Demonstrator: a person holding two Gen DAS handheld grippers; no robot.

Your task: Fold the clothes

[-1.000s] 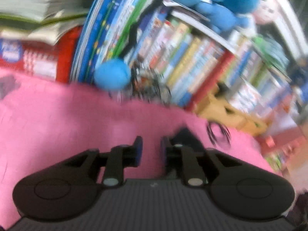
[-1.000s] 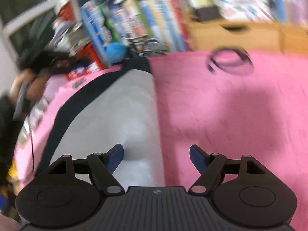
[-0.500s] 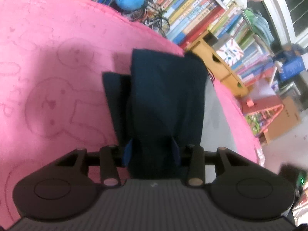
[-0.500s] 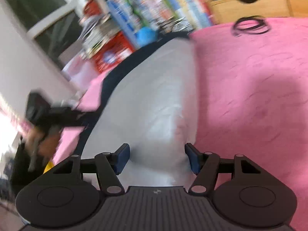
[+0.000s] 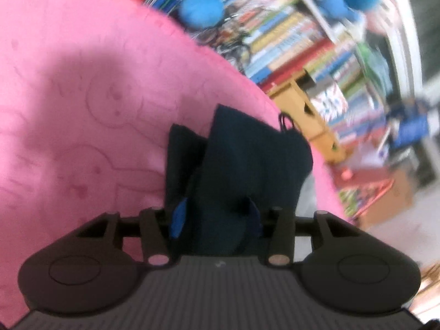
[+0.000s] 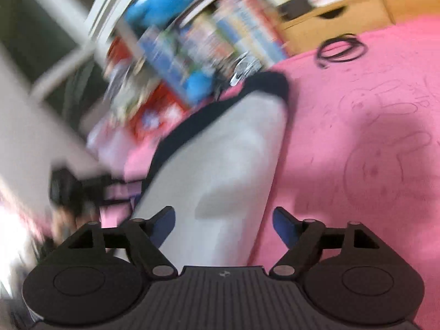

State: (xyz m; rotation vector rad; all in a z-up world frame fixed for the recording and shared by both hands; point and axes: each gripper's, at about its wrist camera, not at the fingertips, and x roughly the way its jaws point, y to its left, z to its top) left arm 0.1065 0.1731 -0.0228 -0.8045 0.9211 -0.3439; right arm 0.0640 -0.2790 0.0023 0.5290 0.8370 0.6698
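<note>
On a pink blanket (image 5: 82,88) printed with rabbit outlines, a garment lies partly folded, its dark navy side (image 5: 247,159) up in the left wrist view, its pale grey side (image 6: 220,165) in the right. The left gripper (image 5: 216,217) has its jaws opening, a fold of the navy cloth between them; whether the pads press it cannot be told. The right gripper (image 6: 222,222) stands wide and opening over the grey edge, gripping nothing. Beyond the blanket: crowded bookshelves (image 5: 288,35), two blue plush shapes (image 5: 202,11), a wooden box (image 6: 343,13). One coiled black cable (image 6: 341,51) rests on the blanket.
</note>
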